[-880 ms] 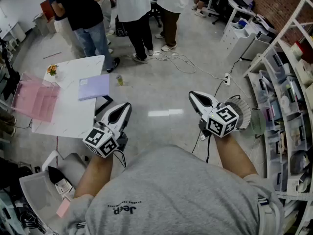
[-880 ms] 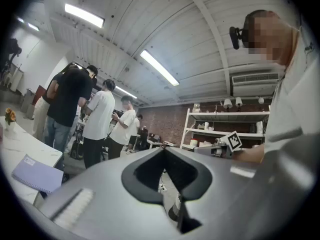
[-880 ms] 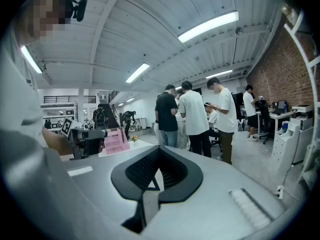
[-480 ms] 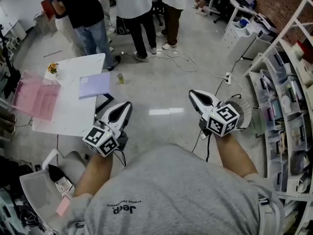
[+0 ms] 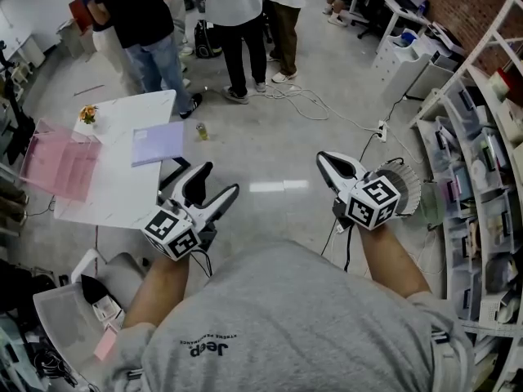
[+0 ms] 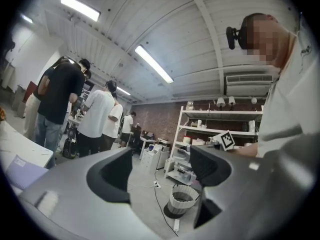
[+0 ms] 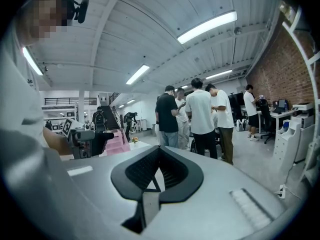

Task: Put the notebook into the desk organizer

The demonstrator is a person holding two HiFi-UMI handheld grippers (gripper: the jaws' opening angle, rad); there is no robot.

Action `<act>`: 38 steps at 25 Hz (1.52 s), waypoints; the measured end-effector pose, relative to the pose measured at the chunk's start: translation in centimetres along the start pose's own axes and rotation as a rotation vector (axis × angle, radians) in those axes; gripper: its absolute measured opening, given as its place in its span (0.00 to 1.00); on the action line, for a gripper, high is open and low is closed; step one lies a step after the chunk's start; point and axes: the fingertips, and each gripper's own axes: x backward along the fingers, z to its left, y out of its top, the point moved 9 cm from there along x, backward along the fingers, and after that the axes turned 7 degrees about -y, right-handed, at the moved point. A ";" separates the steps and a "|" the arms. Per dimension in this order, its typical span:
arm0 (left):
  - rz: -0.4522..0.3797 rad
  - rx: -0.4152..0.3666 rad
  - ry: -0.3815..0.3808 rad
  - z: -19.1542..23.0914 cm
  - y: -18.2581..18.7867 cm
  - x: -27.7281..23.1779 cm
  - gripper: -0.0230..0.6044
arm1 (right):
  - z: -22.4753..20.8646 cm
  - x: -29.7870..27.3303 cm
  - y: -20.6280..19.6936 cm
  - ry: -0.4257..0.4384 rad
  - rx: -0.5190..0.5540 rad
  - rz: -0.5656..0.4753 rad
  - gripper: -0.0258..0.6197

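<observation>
Both grippers are held in the air above the floor, in front of the person's torso, well apart from the table [image 5: 122, 198].

Left gripper [image 5: 216, 184]: fingers apart, wide gap. Its own view shows only floor and a wastebasket [image 6: 181, 200] in the gap; nothing is gripped.

Right gripper [image 5: 325, 162]: fingers together, pads meeting. Its own view shows nothing between them.

Notebook [image 5: 158, 144]: lavender, closed, lying flat on the white table near its right edge. It is ahead and to the left of the left gripper, and neither gripper touches it.

Organizer [image 5: 57, 163]: pink, translucent, standing at the table's left side and overhanging its edge. It is apart from the notebook, with bare tabletop between them. The notebook is not in it.

Other items: a small flower pot [image 5: 87, 115] stands at the table's far left corner. Several people [image 5: 233, 23] stand on the floor beyond the table. White shelving [image 5: 482, 137] with stacked bins runs along the right side. A cable [image 5: 327, 113] trails across the floor.
</observation>
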 end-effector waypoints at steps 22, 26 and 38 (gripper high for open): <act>0.034 0.004 0.085 -6.3 -2.2 -10.4 0.76 | -10.5 3.5 0.2 0.125 0.033 -0.014 0.04; 0.043 0.013 0.090 -4.7 -2.1 -11.5 0.76 | -12.0 2.1 0.2 0.129 0.022 -0.008 0.04; 0.040 0.008 -0.044 15.1 0.9 -15.4 0.76 | -13.9 -14.9 2.2 0.034 0.047 -0.007 0.04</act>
